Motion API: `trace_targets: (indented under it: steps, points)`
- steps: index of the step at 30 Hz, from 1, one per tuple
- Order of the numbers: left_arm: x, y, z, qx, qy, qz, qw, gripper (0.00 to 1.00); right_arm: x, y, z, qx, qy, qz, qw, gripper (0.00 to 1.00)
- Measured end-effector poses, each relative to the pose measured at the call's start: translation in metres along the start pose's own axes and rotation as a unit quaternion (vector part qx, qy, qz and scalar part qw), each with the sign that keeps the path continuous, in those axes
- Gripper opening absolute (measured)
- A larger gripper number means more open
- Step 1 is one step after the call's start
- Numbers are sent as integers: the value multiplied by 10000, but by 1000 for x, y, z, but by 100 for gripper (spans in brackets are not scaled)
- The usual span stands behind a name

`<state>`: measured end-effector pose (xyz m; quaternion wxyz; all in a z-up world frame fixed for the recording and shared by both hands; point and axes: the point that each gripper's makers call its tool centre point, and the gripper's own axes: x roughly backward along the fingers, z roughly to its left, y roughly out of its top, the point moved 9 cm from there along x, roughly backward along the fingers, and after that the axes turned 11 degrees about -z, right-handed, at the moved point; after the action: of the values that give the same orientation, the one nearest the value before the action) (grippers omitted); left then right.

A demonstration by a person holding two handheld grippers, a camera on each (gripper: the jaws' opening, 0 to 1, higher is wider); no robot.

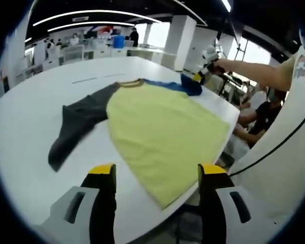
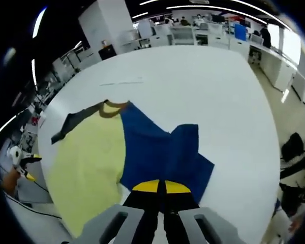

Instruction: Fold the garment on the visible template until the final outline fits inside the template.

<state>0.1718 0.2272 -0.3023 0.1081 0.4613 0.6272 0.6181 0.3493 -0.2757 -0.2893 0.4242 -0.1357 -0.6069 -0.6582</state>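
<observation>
While clamping blue sleeve (image 2: 185, 152) — right tongs (image 2: 160, 187) low.

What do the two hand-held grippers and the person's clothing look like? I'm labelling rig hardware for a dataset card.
The left gripper has black jaws with yellow tips on pale grey slotted mounts. The right gripper is built alike: black jaws, yellow tips, grey slotted mounts. In the left gripper view, a black cable crosses the person's white T-shirt, which has a short sleeve and a print.

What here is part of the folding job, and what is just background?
Job: the yellow T-shirt with its blue sleeve and grey sleeve, the white table, the left gripper, the right gripper.
Background: office desks, a seated person.
</observation>
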Motion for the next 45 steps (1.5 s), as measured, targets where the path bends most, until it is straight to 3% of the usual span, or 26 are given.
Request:
trace_targets:
  steps: [19,34,45]
  points:
    - [1,0,-1,-27,-18,-28,10000,62,-17,18,27,98,295,-18,9995,0]
    - [1,0,5,-35,-10,-39,10000,62,-41,35,34,126,511,23,9986,0]
    - [1,0,9,-39,-33,-43,10000,62,-58,44,57,211,696,72,9973,0]
